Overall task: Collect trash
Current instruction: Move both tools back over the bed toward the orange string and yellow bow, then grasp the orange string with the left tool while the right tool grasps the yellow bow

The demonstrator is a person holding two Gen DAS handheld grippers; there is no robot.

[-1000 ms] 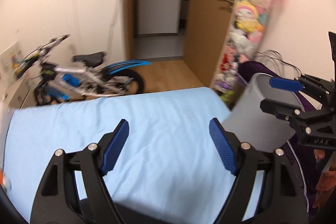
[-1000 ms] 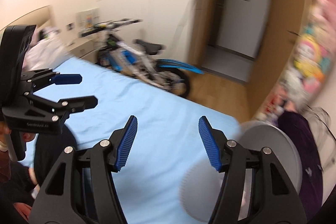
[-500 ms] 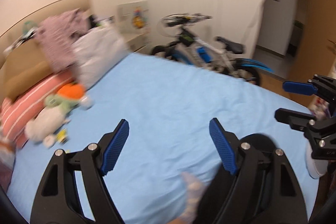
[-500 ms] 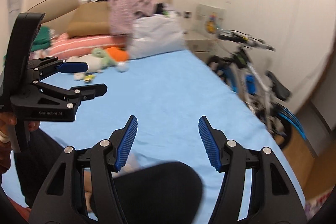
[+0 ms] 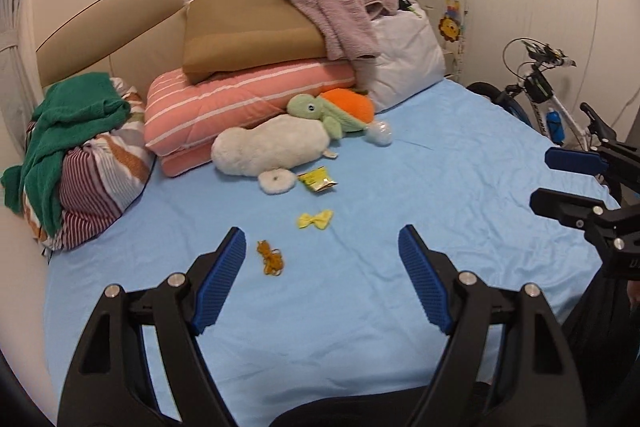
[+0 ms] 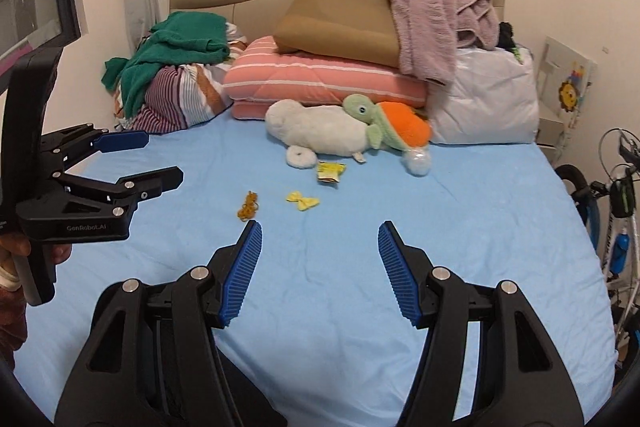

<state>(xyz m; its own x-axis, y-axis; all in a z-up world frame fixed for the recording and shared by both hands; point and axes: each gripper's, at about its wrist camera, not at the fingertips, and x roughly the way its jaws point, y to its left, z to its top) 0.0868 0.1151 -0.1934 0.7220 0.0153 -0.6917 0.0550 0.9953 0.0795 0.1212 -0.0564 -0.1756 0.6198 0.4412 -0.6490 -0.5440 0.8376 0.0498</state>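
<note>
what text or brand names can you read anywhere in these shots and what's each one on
"GenRobot.AI": on the black body of the left gripper, seen from the right wrist view.
Yellow wrapper on the blue sheet: printed, too small to read.
Lion poster by the bed: a picture; any words are too blurred.
Bicycle frame: lettering too small to read.
Right gripper body: letters cut off at the frame edge.

Left tool agape — yellow wrapper ahead

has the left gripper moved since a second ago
Yes. The left gripper has swung from facing the doorway and bicycle to facing the headboard. In its own view the bicycle has slid from the left edge to the far right.
</note>
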